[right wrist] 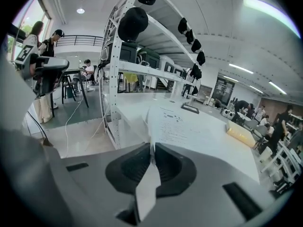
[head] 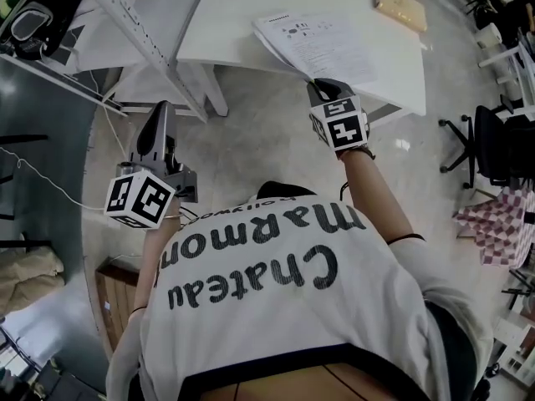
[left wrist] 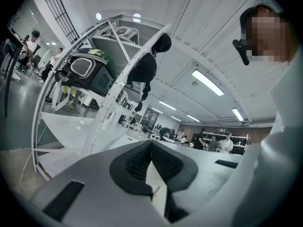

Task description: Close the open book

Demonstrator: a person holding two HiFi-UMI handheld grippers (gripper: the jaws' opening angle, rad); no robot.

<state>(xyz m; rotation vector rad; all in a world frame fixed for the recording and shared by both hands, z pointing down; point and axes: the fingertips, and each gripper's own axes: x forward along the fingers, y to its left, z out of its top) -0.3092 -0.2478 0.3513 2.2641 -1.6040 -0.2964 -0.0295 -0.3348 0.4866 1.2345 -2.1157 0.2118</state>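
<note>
Right hand-held gripper point(right wrist: 152, 148) pinching the near edge of a printed page point(head: 322, 44) of the open book, book at the white worktop's point(head: 242, 15) near edge, left hand-held gripper point(left wrist: 151, 143) pressed together, empty, above the floor.

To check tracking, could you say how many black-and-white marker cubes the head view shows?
2: one black-and-white cube on the left gripper, one on the right gripper.

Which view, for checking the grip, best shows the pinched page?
Right gripper view: the page runs into the shut right gripper. The head view shows it from above; the left gripper view shows none of it.
</note>
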